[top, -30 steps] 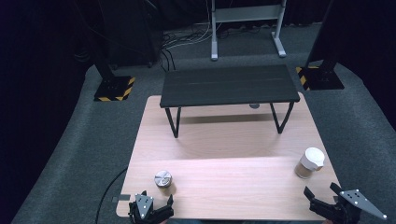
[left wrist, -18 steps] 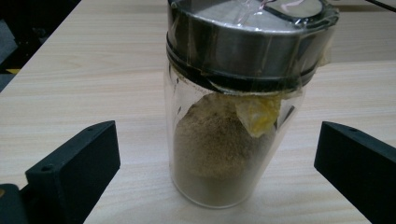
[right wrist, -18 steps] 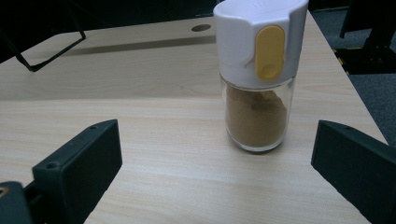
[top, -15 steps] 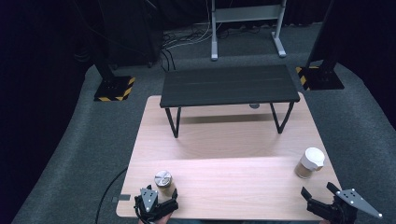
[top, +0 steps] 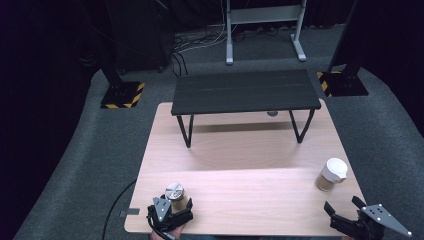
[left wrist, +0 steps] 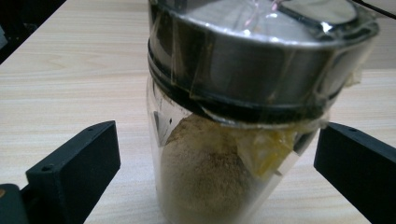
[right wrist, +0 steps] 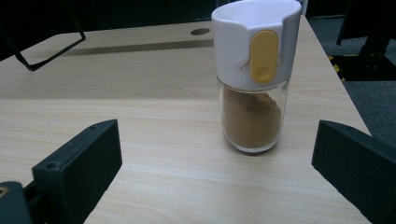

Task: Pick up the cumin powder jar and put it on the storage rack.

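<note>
Since the earlier frames the left gripper (top: 176,214) has advanced from the table's near edge up to the metal-lidded jar (top: 175,194); the right gripper (top: 345,216) has shifted only slightly.

Left gripper view: the jaws stand spread, one on each side of the metal-lidded jar (left wrist: 243,116), with a gap visible on both sides, so nothing is grasped. The jar stands upright on the wooden table (top: 240,150), at its near left corner. It holds tan powder, and clear tape runs over the lid and glass.

The right gripper sits at the near right corner, jaws released and holding nothing. The white-capped jar (right wrist: 254,74) stands upright just beyond them, apart from both, with brown powder inside and a yellow tab on its cap.

Farther back, a black bench (top: 245,91) stands on the table's far half.
</note>
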Action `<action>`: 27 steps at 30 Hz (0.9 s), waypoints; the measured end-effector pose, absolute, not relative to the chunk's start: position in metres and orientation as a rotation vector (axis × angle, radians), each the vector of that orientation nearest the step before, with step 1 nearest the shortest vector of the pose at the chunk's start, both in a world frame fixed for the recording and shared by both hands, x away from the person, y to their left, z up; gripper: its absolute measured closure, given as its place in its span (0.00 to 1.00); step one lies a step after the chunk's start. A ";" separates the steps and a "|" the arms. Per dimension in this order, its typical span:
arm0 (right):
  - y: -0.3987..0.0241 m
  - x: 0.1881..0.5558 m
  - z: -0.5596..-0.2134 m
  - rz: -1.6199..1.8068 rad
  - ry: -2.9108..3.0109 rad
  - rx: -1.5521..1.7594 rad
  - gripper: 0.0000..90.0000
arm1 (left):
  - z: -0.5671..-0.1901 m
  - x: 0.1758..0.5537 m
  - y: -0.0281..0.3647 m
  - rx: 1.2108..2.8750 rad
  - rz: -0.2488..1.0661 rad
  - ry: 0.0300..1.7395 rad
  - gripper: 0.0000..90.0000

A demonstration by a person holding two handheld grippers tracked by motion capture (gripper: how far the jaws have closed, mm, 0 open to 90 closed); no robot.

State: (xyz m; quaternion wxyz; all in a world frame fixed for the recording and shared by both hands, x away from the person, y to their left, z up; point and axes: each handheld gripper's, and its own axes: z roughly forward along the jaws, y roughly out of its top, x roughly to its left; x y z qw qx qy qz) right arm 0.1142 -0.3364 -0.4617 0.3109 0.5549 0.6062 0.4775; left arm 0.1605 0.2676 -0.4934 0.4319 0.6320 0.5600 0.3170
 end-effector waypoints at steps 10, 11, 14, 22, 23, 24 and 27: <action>-0.338 0.118 -0.458 1.240 1.654 1.484 0.00 | -0.497 0.167 0.265 1.579 0.794 1.389 0.00; -0.338 0.118 -0.458 1.239 1.657 1.485 0.00 | -0.497 0.168 0.265 1.577 0.796 1.387 0.00; -0.339 0.119 -0.455 1.220 1.675 1.489 0.00 | -0.499 0.168 0.267 1.562 0.799 1.374 0.02; -0.345 0.118 -0.456 1.249 1.695 1.479 0.00 | -0.502 0.167 0.265 1.556 0.828 1.370 0.33; -0.347 0.117 -0.456 1.262 1.699 1.469 0.00 | -0.502 0.167 0.265 1.557 0.829 1.369 0.33; -0.348 0.116 -0.456 1.270 1.698 1.464 0.00 | -0.502 0.167 0.265 1.558 0.830 1.366 0.33; -0.351 0.114 -0.457 1.295 1.704 1.447 0.00 | -0.502 0.167 0.266 1.565 0.828 1.361 0.33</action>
